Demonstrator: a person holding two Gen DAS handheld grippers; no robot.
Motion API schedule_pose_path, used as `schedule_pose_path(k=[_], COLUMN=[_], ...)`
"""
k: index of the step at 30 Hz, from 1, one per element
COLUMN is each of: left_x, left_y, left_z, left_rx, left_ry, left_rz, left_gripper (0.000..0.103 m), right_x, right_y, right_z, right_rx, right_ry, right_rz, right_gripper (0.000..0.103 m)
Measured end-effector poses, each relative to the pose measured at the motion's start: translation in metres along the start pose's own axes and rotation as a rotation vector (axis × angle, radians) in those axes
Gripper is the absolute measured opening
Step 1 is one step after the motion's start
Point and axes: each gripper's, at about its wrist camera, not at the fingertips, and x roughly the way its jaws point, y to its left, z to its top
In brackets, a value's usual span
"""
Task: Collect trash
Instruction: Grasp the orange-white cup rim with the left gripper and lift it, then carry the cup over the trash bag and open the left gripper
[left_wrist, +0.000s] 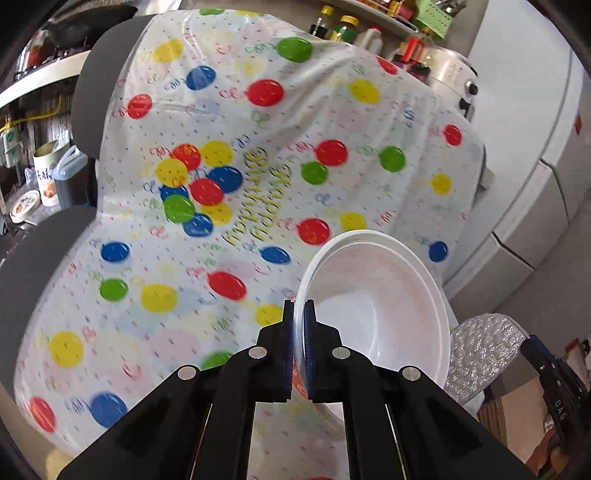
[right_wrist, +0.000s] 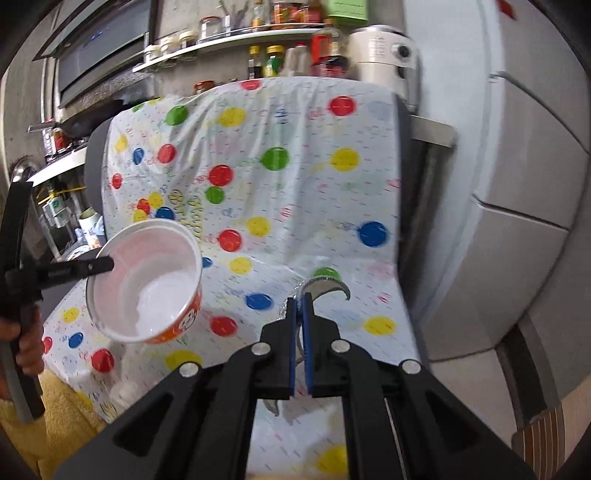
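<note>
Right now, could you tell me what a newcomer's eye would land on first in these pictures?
First the balloon-print tablecloth, bright with red, yellow, blue and green dots, filling the middle of both views. Next the white instant-noodle bowl with an orange outside, held by its rim in the left tongs above the cloth. Then the silver foil lid, pinched in the right tongs.

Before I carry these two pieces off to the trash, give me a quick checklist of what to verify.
1. Left gripper clamped on the instant-noodle cup rim: ok.
2. Cup empty, nothing to spill: ok.
3. Right gripper shut on the silver foil lid: ok.
4. Lid clear of the balloon-print tablecloth: cannot tell.
5. Cup lifted off the tablecloth: ok.
6. Trash bin in view: not ok.
</note>
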Motion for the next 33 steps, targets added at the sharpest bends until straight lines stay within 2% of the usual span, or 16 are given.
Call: schedule_pose_path(k=[8, 12, 14, 21, 24, 27, 33], left_x=[0.018, 0.024, 0.030, 0.045, 0.055, 0.056, 0.069], left_y=[-0.056, -0.094, -0.120, -0.199, -0.236, -0.268, -0.318], left_z=[-0.053, -0.071, -0.085, -0.128, -0.149, -0.164, -0.190], left_rx=[0.015, 0.076, 0.114, 0.241, 0.321, 0.413, 0.468], left_ry=[0.092, 0.097, 0.129, 0.198, 0.219, 0.178, 0.275], left_rz=[-0.068, -0.092, -0.143, -0.250, -0.265, -0.268, -0.404], left_gripper=[0.005, 0.005, 0.005, 0.005, 0.006, 0.008, 0.006], right_x=[-0.053, -0.074, -0.080, -0.110, -0.114, -0.105, -0.087], right_y=[-0.058, -0.088, -0.104, -0.150, -0.171, -0.197, -0.241], right_z=[-0.034, -0.049, -0.058, -0.094, -0.115, -0.140, -0.184], right_rx=[0.051, 0.081, 0.102, 0.158, 0.183, 0.231, 0.345], right_ry=[-0.016, -0.028, -0.021, -0.007, 0.027, 0.088, 0.180], right_rz=[-0.095, -0.149, -0.172, -0.264, -0.310, -0.349, -0.379], right_gripper=[0.004, 0.004, 0.004, 0.004, 0.004, 0.004, 0.004])
